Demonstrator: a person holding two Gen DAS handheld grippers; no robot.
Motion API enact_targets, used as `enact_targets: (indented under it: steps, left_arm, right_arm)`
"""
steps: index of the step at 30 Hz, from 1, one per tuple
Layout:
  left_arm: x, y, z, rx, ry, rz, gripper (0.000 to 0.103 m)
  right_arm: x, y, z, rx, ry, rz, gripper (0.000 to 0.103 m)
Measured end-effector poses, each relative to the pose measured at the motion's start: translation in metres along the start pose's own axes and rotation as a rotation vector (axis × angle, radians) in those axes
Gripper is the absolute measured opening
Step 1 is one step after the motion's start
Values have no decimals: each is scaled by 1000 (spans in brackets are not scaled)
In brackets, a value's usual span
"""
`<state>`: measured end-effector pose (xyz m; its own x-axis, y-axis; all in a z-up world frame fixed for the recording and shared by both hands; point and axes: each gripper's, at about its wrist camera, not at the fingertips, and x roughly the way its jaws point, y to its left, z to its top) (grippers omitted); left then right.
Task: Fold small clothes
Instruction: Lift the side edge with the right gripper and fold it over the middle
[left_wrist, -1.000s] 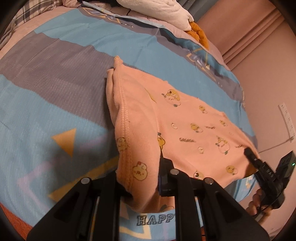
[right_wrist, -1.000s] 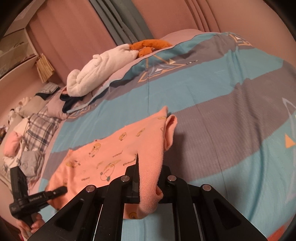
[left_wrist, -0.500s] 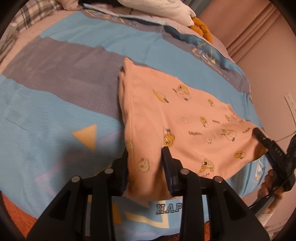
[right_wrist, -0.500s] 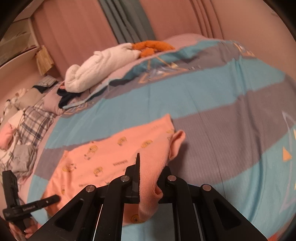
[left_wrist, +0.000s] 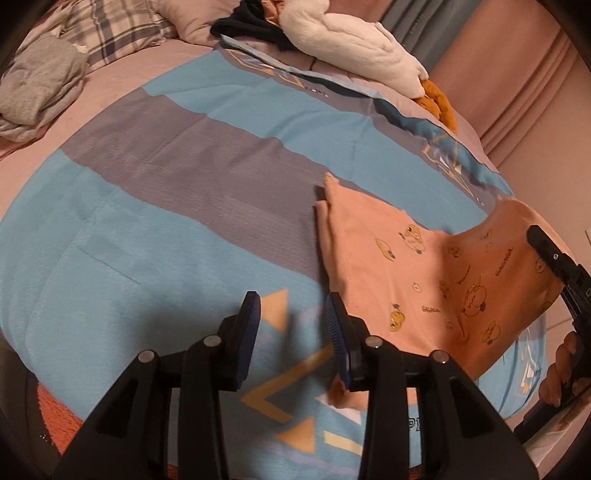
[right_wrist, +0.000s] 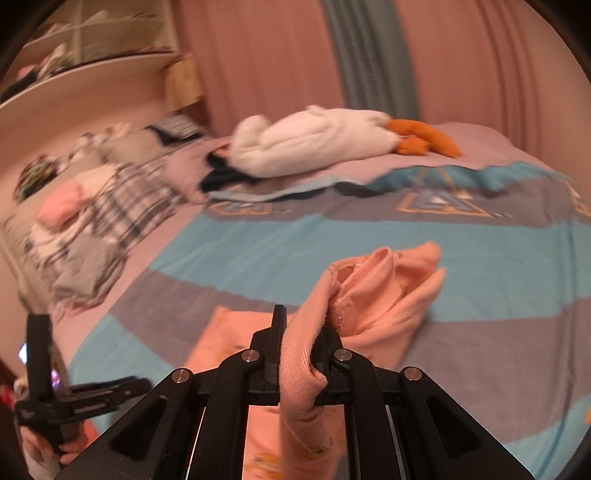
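A small peach garment with yellow cartoon prints (left_wrist: 406, 266) lies on the blue and grey striped bedspread (left_wrist: 184, 206). My left gripper (left_wrist: 293, 325) is open and empty, just left of the garment's near edge. My right gripper (right_wrist: 299, 336) is shut on the garment's ribbed edge (right_wrist: 299, 354) and lifts that side off the bed; the raised part (left_wrist: 517, 251) folds up over the rest. The right gripper also shows at the right edge of the left wrist view (left_wrist: 557, 266). The left gripper shows low at the left of the right wrist view (right_wrist: 74, 398).
A white plush toy with orange feet (left_wrist: 354, 40) lies at the head of the bed. Plaid bedding (left_wrist: 118, 26) and a grey garment (left_wrist: 37, 85) lie at the far left. Pink curtains (right_wrist: 277, 55) and a shelf (right_wrist: 74, 77) stand behind the bed.
My left gripper has opened, let go of the garment and drawn back to the left. My right gripper has lifted its edge of the garment up and over toward the other side.
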<state>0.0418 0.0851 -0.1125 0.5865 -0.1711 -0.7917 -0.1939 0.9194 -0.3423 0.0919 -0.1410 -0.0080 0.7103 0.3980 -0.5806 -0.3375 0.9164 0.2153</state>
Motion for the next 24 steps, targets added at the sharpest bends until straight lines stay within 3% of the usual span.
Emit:
enact_targets:
  steps: [7, 16, 24]
  left_arm:
    - [-1, 9, -1, -18, -2, 16, 37]
    - [1, 20, -1, -49, 10, 31, 37]
    - [0, 20, -1, -52, 5, 34, 37]
  right_arm:
    - [30, 46, -18, -101, 111, 105, 11]
    - [67, 57, -50, -92, 290, 167, 11]
    - [52, 64, -39, -124, 238, 165, 11]
